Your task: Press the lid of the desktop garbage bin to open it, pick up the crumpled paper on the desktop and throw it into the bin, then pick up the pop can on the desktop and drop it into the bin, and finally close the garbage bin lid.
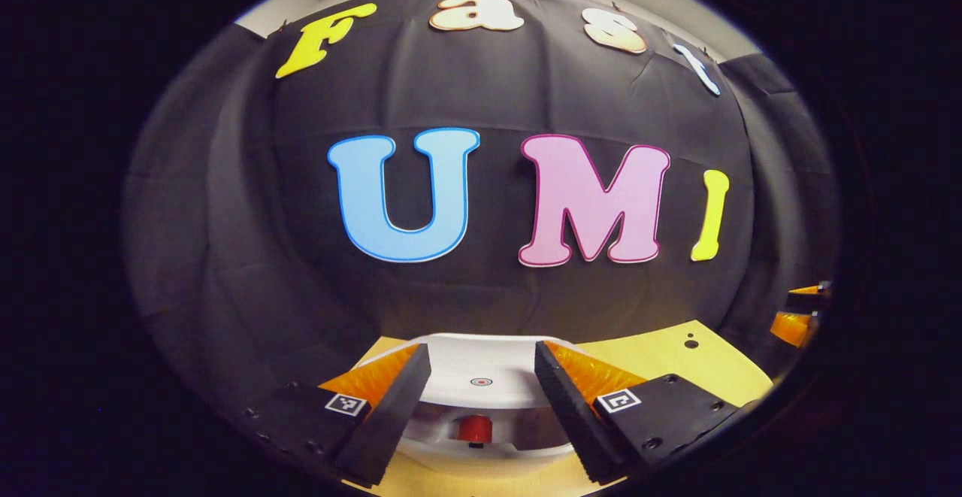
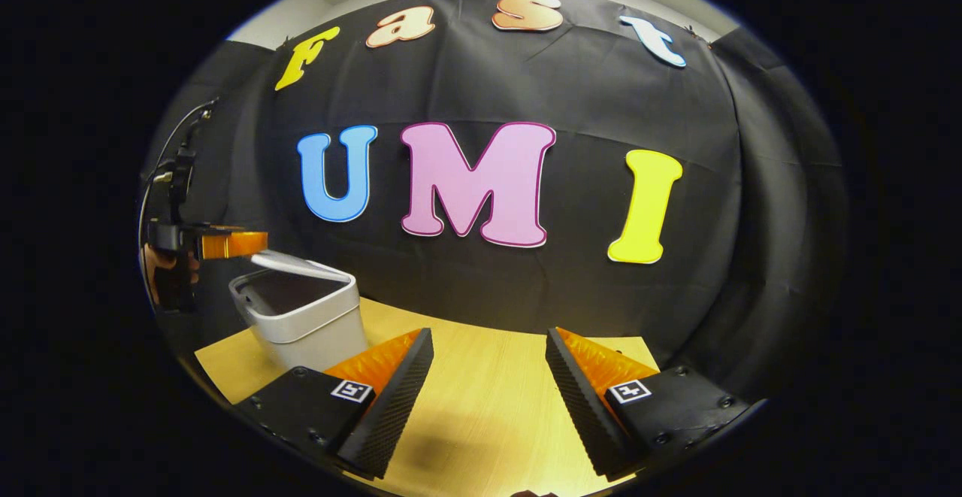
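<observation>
The left gripper (image 1: pixel 481 399), fingers spread and empty, hovers right over the bin (image 1: pixel 481 448); its lid (image 1: pixel 481 377) lies at 12 o'clock (the right gripper (image 2: pixel 488 399), also spread and empty, is well apart).

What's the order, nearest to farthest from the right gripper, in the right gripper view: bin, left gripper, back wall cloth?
From the right gripper, which is open over the table:
1. Garbage bin, on the table to its left, lid partly up.
2. Left gripper, at the far left, just above the bin's lid.
3. Black wall cloth, straight ahead behind the table.
</observation>
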Action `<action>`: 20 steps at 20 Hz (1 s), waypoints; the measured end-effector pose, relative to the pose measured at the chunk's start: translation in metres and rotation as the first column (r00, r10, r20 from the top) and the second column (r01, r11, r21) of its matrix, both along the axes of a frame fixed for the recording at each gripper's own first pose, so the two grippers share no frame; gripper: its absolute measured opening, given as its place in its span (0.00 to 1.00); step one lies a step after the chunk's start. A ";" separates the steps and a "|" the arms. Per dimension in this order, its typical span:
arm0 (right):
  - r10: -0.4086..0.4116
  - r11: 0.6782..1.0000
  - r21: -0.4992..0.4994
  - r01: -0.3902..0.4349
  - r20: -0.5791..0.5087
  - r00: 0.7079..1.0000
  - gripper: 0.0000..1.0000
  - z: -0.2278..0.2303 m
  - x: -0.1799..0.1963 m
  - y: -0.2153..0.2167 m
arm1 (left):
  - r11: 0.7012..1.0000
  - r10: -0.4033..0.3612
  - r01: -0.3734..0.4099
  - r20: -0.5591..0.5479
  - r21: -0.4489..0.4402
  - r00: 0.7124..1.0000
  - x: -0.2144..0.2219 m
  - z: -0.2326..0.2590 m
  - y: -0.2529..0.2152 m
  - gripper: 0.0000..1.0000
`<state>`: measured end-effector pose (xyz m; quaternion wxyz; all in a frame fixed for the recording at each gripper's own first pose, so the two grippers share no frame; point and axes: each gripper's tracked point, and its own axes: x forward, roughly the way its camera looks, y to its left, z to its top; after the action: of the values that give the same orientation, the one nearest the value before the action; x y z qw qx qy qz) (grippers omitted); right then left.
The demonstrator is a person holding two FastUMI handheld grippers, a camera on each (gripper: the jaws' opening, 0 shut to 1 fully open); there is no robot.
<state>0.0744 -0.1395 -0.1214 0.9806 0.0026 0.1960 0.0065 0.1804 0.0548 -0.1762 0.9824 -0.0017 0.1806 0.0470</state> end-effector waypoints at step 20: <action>-0.084 0.995 0.051 0.082 0.038 0.996 0.97 0.041 -0.047 0.042 | 0.995 -0.015 -0.011 0.246 0.102 0.969 -0.051 0.056 -0.012 0.94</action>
<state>0.0274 -0.0980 -0.0803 0.9833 0.0349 0.1760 -0.0295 0.1296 0.0433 -0.1206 0.9961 0.0431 0.0544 0.0546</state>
